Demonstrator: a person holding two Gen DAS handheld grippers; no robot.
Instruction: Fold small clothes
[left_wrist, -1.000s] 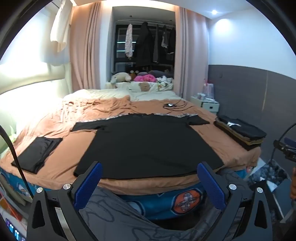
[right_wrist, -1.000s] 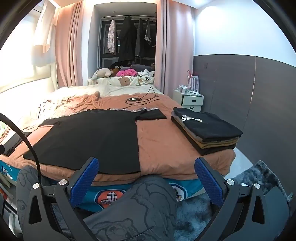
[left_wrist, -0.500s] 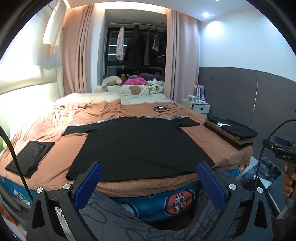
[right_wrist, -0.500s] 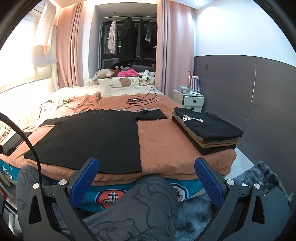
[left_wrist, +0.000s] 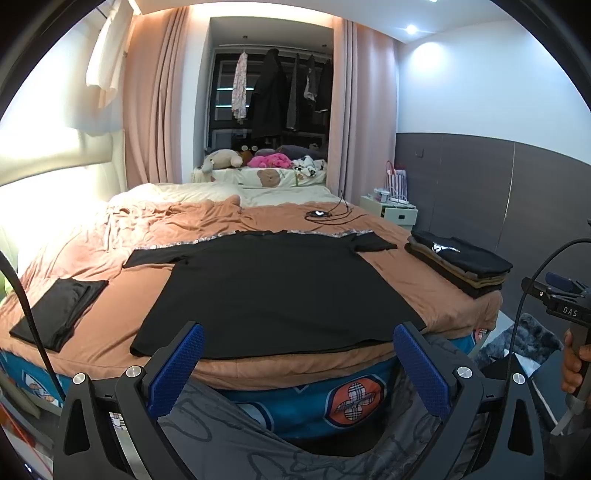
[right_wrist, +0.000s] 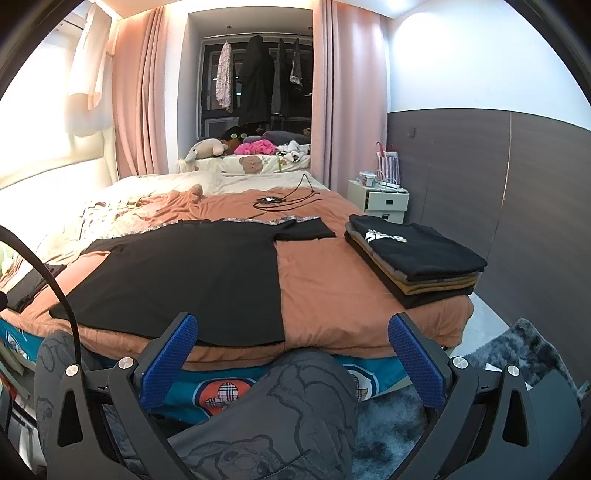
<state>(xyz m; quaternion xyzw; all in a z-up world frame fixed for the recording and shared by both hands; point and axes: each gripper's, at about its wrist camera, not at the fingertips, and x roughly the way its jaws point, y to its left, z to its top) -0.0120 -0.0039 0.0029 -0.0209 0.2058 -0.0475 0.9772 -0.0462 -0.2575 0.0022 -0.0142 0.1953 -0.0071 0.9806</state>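
Camera pulled back slightly, black T-shirt (left_wrist: 273, 288) flat on brown bedspread (left_wrist: 413, 273)

Folded stack (right_wrist: 417, 258) (right edge) blocks; bedspread (right_wrist: 325, 280) beside it lies bare.

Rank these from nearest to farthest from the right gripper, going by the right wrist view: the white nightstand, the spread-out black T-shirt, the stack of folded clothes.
1. Spread-out black T-shirt, ahead and left of the right gripper.
2. Stack of folded clothes, on the bed's right edge.
3. White nightstand, beyond the bed, by the wall.
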